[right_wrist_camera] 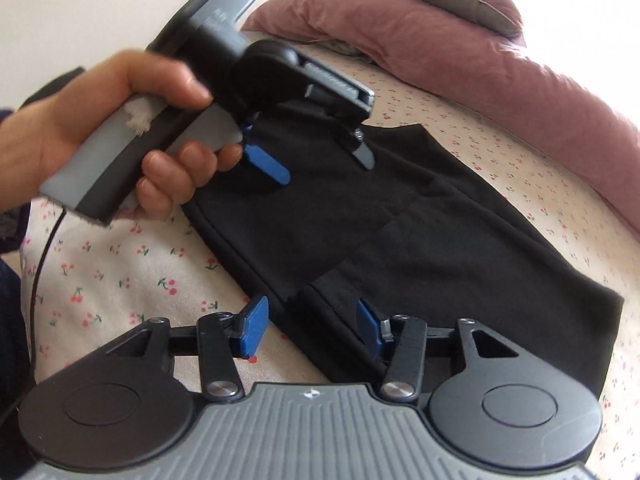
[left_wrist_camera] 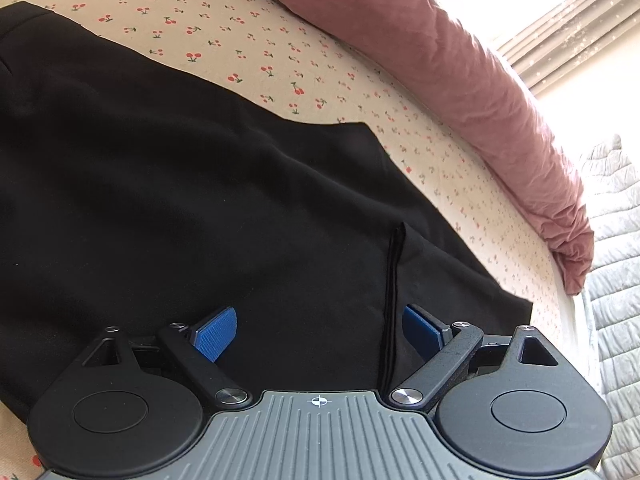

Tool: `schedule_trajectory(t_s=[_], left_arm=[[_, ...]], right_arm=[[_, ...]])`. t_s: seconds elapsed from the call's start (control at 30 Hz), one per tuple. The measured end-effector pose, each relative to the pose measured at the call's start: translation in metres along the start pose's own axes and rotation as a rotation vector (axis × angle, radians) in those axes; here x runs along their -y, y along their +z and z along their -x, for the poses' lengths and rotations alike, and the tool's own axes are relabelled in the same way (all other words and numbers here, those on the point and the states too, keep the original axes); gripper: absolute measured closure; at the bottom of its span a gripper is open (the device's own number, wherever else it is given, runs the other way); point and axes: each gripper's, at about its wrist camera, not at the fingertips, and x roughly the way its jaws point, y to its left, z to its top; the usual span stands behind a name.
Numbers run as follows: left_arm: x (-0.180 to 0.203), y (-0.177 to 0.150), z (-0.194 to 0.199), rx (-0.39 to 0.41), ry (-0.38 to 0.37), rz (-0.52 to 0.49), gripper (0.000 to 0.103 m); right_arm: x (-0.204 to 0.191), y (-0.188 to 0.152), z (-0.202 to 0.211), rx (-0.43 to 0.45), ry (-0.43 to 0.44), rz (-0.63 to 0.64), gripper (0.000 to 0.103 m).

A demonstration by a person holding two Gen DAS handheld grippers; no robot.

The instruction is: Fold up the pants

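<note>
1. The black pants (right_wrist_camera: 420, 220) lie spread flat on the bed sheet (right_wrist_camera: 120, 264), which is cream with a cherry print.
2. A pink blanket (left_wrist_camera: 460, 64) is bunched along the far edge of the bed, apart from the pants, with a grey quilt (left_wrist_camera: 616, 240) past it.
3. The left claw (left_wrist_camera: 316, 330) hangs wide open over the pants, a raised fold of cloth standing just inside its right pad, gripped by nothing.
4. A hand (right_wrist_camera: 100, 120) holds that claw's handle.
5. The right claw (right_wrist_camera: 310, 320) is part open astride the near pant edge, pads not pressing it.
</note>
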Motion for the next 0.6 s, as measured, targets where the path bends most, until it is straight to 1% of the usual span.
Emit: schedule_trajectory(t_s=[0.07,0.17,0.2,0.27,0.33,0.4,0.47,0.5,0.57,0.6], left_arm=[[0.001,-0.003,0.003,0.008,0.010,-0.014,0.011],[-0.001,-0.005,0.005,-0.001,-0.007,-0.007,0.011],[-0.002,-0.005,0.005,-0.002,-0.005,-0.015,0.011],[-0.002,-0.006,0.004,-0.008,-0.001,-0.040,0.011],[-0.003,-0.006,0.005,-0.006,0.002,-0.044,0.011],[-0.005,-0.006,0.005,-0.005,0.002,-0.031,0.011],[-0.003,-0.007,0.005,-0.013,0.014,-0.059,0.011],[-0.002,-0.008,0.005,-0.014,0.019,-0.075,0.011],[0.000,-0.008,0.005,-0.013,0.027,-0.083,0.011],[0.000,-0.008,0.005,-0.013,0.030,-0.081,0.011]], right_arm=[[-0.007,0.002,-0.009,-0.027,-0.040,0.043,0.068],[-0.012,0.004,-0.019,-0.038,-0.079,0.095,0.069],[-0.010,0.006,-0.020,-0.039,-0.085,0.087,0.069],[-0.007,0.010,-0.021,-0.034,-0.074,0.047,0.074],[-0.004,0.014,-0.019,-0.015,-0.065,0.021,0.074],[-0.001,0.015,-0.020,-0.013,-0.060,-0.003,0.074],[0.003,0.015,-0.018,-0.009,-0.073,-0.023,0.074],[0.005,0.016,-0.015,-0.001,-0.067,-0.031,0.074],[0.005,0.014,-0.015,0.006,-0.065,-0.020,0.074],[0.002,0.013,-0.017,-0.004,-0.073,-0.001,0.074]])
